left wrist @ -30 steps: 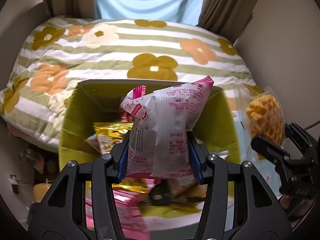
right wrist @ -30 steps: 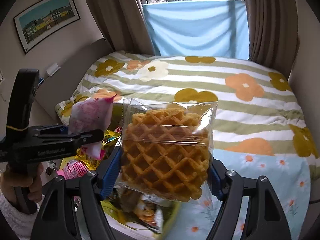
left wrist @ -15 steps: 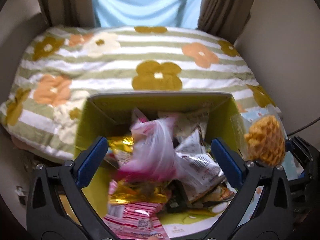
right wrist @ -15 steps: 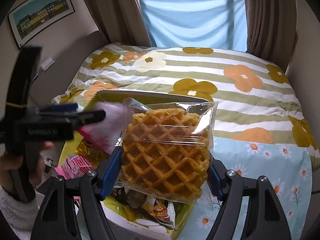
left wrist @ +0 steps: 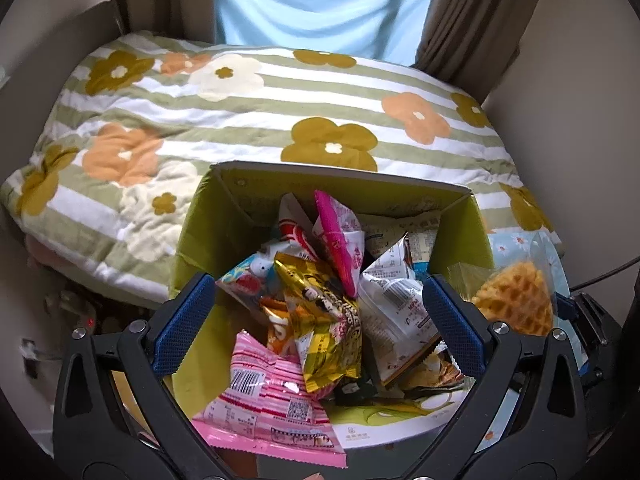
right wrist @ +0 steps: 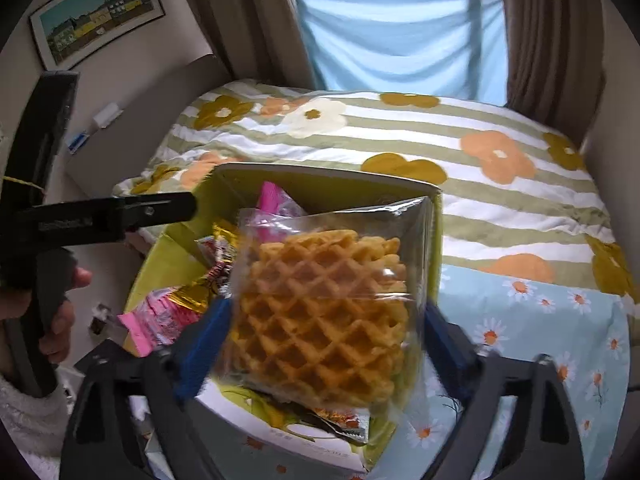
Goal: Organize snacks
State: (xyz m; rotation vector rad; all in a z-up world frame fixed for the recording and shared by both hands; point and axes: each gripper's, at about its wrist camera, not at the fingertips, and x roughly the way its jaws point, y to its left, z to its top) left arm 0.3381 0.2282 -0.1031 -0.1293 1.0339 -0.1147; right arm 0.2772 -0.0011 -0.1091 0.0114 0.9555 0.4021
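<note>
1. The left gripper point(left wrist: 316, 320) hangs over the green box point(left wrist: 208, 236) with its jaws spread wide and nothing between the blue pads. They opened within the last second and have stood wide since. The pink-and-white packet point(left wrist: 340, 240) it carried now lies on top of the heap inside the box.

2. The right gripper point(right wrist: 320, 344) has just been opening. Its jaws stand wide, and the waffle packet point(right wrist: 320, 304) sits between them, seemingly on its way out of the grip. The frame is blurred, so I cannot say whether a pad touches the wrapper, but neither appears to press it.

3. The waffle packet hovers above the box's right side, over the near right corner, with its clear wrapper reaching past the rim in the right wrist view.

4. In the box lie a gold foil packet point(left wrist: 320, 320), a pink striped packet point(left wrist: 264, 404) at the near edge, and several white ones. The box rests on a bed with a flowered quilt point(left wrist: 240, 120).

5. Step in hand, as I judge it: dropping both snacks into the box. The left one is done; the right one is being let go.

6. The next move calls for checking that the waffle lands inside and not on the rim or the bed, then lifting both grippers away to look for any snack left outside. None shows on the quilt in these views.
</note>
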